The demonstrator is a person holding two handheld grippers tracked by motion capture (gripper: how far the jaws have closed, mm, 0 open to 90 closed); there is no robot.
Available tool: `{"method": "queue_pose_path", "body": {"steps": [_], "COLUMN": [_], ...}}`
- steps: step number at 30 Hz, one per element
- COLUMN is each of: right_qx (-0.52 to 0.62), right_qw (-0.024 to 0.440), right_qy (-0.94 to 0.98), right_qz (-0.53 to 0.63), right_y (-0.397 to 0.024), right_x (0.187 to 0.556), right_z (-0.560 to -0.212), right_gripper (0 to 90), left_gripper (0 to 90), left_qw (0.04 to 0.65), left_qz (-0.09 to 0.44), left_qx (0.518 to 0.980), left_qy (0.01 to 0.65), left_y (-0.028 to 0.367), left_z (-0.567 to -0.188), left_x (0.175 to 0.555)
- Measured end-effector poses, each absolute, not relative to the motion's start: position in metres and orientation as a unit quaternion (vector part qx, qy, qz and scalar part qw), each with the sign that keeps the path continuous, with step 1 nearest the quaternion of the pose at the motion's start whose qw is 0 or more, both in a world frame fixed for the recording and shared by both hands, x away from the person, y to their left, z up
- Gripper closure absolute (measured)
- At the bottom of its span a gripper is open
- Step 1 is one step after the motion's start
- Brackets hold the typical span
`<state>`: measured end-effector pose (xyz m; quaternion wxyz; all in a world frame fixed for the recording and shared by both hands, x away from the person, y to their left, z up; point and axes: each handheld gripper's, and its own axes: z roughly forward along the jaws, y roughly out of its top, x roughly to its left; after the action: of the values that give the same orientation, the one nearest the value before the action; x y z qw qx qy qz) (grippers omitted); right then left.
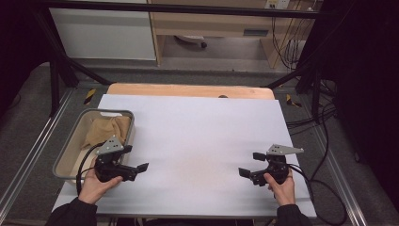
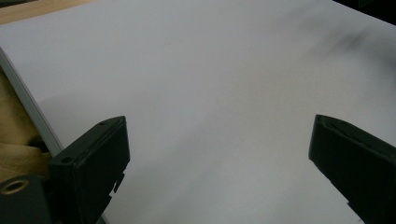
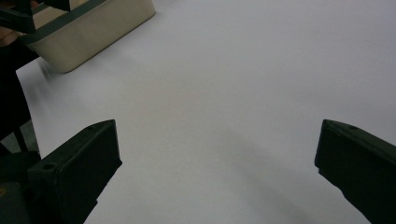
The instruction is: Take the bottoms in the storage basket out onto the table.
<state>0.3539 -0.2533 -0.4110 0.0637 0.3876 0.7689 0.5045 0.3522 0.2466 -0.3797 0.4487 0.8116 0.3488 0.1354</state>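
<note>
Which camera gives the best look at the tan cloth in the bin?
The high view: the tan cloth lies bunched in the far end of the bin. The left gripper view catches an edge of it at the left border. The right gripper view shows the bin's outer wall.

High view: above near table edge, looks fwd + down, far off. Both gripper views: low, close, skim over white sheet (image 1: 197,136). Right gripper view + high view share bin (image 3: 88,35).
</note>
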Motion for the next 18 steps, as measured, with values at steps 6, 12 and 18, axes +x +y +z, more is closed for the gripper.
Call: {"method": "queue_pose_path", "body": {"steps": [6,12,18], "right_qx": [0.389,0.387,0.385], "right_qw": [0.062,0.060,0.059], "right_qy": [0.768,0.769,0.774], "right_qz": [0.505,0.504,0.498], "right_y": [-0.2543,-0.2544,-0.2528], "right_x": [0.3540,0.3537,0.3541], "right_z": [-0.4113,-0.4113,-0.4132], "right_gripper": [0.6,0.6,0.7], "left_gripper": [5.1,5.1,5.1], "left_qw": [0.448,0.445,0.441], "left_qz": [0.137,0.138,0.140], "left_qx": [0.811,0.813,0.815], "left_qy": [0.350,0.348,0.349], "left_y": [0.2462,0.2456,0.2453], "left_z": [-0.3795,-0.3795,-0.3790], "left_x": [0.3520,0.3514,0.3501]}}
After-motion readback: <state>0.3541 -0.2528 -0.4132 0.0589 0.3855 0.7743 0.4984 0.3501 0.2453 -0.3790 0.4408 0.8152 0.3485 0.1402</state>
